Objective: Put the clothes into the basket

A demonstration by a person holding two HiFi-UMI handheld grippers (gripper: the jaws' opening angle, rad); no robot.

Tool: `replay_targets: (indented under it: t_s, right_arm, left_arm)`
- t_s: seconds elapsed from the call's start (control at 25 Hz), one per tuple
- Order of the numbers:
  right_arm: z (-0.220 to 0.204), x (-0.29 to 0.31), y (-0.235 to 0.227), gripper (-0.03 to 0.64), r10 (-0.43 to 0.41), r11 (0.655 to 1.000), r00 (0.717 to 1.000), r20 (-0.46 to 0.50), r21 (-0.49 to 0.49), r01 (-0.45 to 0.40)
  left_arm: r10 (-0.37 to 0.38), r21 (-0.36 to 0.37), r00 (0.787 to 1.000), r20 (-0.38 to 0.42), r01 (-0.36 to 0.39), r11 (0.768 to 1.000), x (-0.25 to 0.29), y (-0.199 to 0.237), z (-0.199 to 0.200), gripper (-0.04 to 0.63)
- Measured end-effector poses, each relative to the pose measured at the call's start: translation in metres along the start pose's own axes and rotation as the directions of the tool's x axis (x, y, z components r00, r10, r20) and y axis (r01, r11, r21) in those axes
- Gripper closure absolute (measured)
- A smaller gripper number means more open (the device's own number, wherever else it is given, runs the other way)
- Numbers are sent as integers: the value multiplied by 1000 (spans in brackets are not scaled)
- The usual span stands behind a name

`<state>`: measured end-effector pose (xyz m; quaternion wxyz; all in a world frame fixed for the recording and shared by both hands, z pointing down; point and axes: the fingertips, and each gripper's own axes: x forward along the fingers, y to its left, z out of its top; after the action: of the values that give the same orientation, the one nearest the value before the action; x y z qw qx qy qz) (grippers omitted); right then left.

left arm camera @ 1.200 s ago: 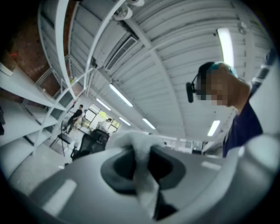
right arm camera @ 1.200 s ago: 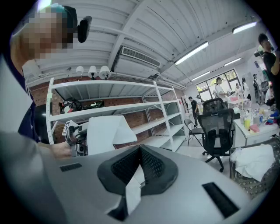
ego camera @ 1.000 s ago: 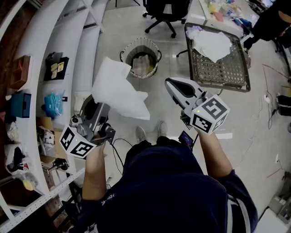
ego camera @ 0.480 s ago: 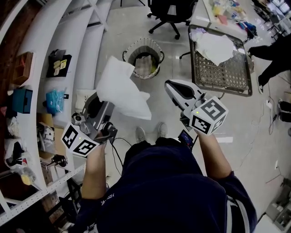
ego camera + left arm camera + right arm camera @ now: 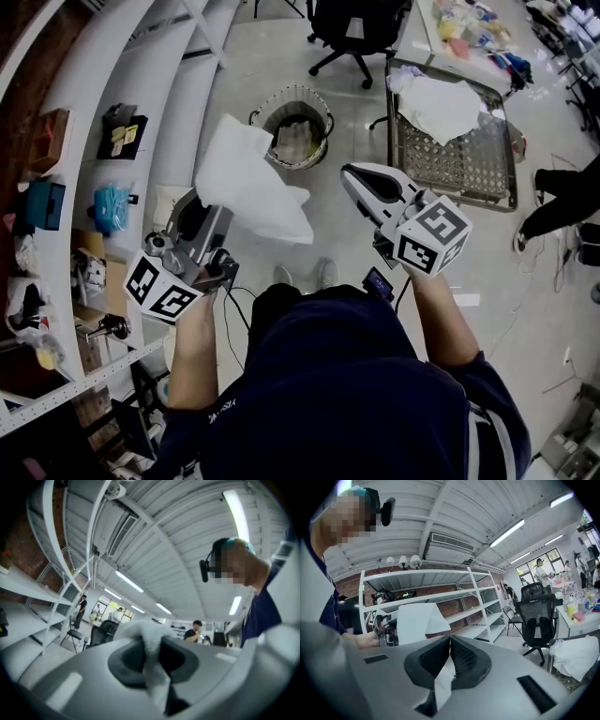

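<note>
A white cloth (image 5: 248, 178) hangs out of my left gripper (image 5: 214, 214), which is shut on it. In the left gripper view the fabric (image 5: 152, 667) is pinched between the dark pads (image 5: 126, 660). My right gripper (image 5: 349, 173) is held level beside it, pads pressed together (image 5: 450, 641), and nothing hangs from it in the head view. The right gripper view shows the held cloth (image 5: 417, 620) and the left gripper (image 5: 382, 625) off to its left. On the floor ahead stands a round basket (image 5: 323, 112) with clothes (image 5: 295, 136) inside.
A mesh tray (image 5: 469, 155) on a stand at the right carries another white cloth (image 5: 445, 103). White shelves (image 5: 112, 141) with small items run along the left. A black office chair (image 5: 352, 28) stands beyond the basket. A person (image 5: 562, 197) is at the right edge.
Both grippers have shifted slightly sideways, the left keeping its hold on the cloth. The person at the right edge has moved down the frame.
</note>
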<state>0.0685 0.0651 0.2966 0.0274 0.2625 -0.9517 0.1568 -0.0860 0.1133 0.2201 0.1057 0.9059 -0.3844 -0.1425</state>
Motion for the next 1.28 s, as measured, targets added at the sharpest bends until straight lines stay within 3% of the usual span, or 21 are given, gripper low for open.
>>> replay_targets:
  t_s: [0.72, 1.28]
  right_arm:
    - [7, 7, -61, 607, -23, 1000, 1000, -14, 18, 23]
    - [11, 99, -124, 607, -60, 996, 996, -65, 55, 63]
  left_arm:
    - [-5, 3, 1000, 5, 5, 1000, 52, 41, 2, 545]
    - [-38, -41, 999, 8, 38, 998, 94, 153, 16, 545]
